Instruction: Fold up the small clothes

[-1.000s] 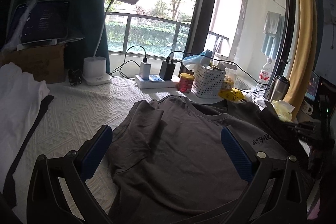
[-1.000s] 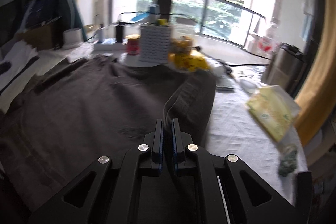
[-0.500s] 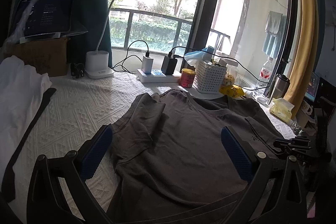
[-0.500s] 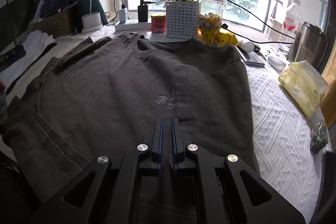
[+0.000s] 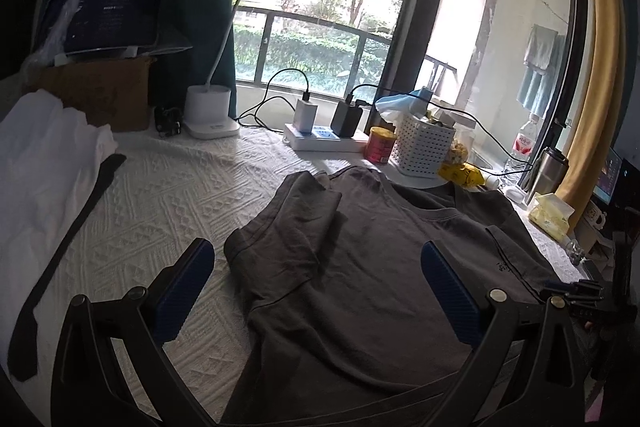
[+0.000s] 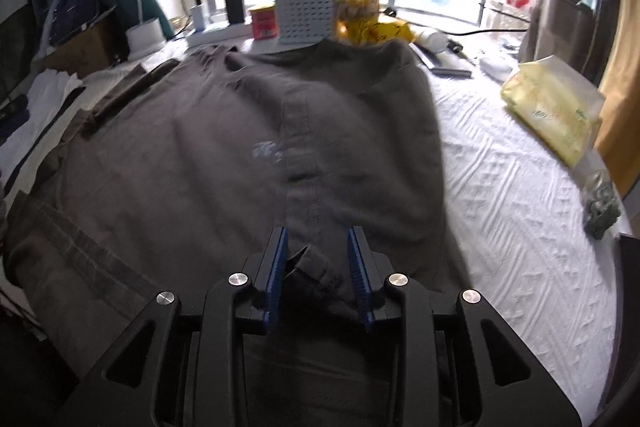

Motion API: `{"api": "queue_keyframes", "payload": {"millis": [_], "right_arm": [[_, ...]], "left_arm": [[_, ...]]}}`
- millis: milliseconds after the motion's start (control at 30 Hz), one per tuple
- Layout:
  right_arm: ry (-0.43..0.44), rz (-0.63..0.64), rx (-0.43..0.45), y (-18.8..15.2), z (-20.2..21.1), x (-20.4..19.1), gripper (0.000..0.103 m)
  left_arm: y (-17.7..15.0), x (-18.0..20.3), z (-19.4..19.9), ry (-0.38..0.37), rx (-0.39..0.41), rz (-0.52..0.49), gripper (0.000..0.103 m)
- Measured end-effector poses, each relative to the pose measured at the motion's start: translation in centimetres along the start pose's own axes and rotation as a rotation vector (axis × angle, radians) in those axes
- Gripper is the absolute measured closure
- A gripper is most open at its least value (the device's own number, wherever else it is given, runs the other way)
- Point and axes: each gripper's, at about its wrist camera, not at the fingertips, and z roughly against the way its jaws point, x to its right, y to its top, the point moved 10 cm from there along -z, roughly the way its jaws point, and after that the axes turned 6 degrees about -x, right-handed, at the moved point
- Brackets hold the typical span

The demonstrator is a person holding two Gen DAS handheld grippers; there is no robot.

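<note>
Home bedroom: quilted bedspread, desk lamp, balcony window.

A dark grey T-shirt lies spread on a white textured bedspread, its round neckline toward the window. One side has been folded inward over the body, so that a sleeve runs in a straight hemmed strip down the middle of the cloth, beside a small pale print. At the near end of that strip a crumpled corner of fabric stands slightly raised. On the opposite side, the other short sleeve lies doubled back on the body in a flat, creased fold. The bottom hem sits nearest the cameras, loosely rumpled. A small dark logo marks the folded edge.
</note>
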Motion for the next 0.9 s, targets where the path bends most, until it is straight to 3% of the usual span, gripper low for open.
{"api": "queue_keyframes", "payload": {"millis": [100,233,333,600,667,733,800,900], "right_arm": [[0.035,0.026,-0.027,-0.7,0.0,-1.2,0.07],[0.104,-0.019,0.006,-0.5,1.0,-1.9,0.07],[0.079,-0.031,0.033,0.1,1.6,-1.7,0.07],[0.053,-0.089,0.111,1.3,2.7,-0.6,0.07],[0.058,-0.102,0.122,1.2,2.8,-0.5,0.07],[0.059,-0.104,0.122,1.0,2.8,-0.5,0.07],[0.057,-0.105,0.12,0.8,2.8,-0.2,0.07],[0.051,-0.115,0.128,0.8,3.1,0.4,0.07]], "left_arm": [[0.1,-1.0,-0.1,0.023,-0.005,0.01,0.001],[0.2,-2.6,-0.3,0.053,-0.015,0.032,0.001],[0.2,-3.4,-1.0,0.065,-0.036,0.027,0.001],[0.8,-5.1,-4.3,-0.032,-0.144,0.068,0.001],[0.5,-5.6,-5.5,-0.02,-0.19,0.082,0.006],[0.0,-6.2,-6.4,0.005,-0.238,0.089,0.021],[-0.7,-6.5,-7.2,0.001,-0.282,0.098,0.023],[-1.7,-6.4,-8.0,-0.009,-0.325,0.093,0.035]]}}
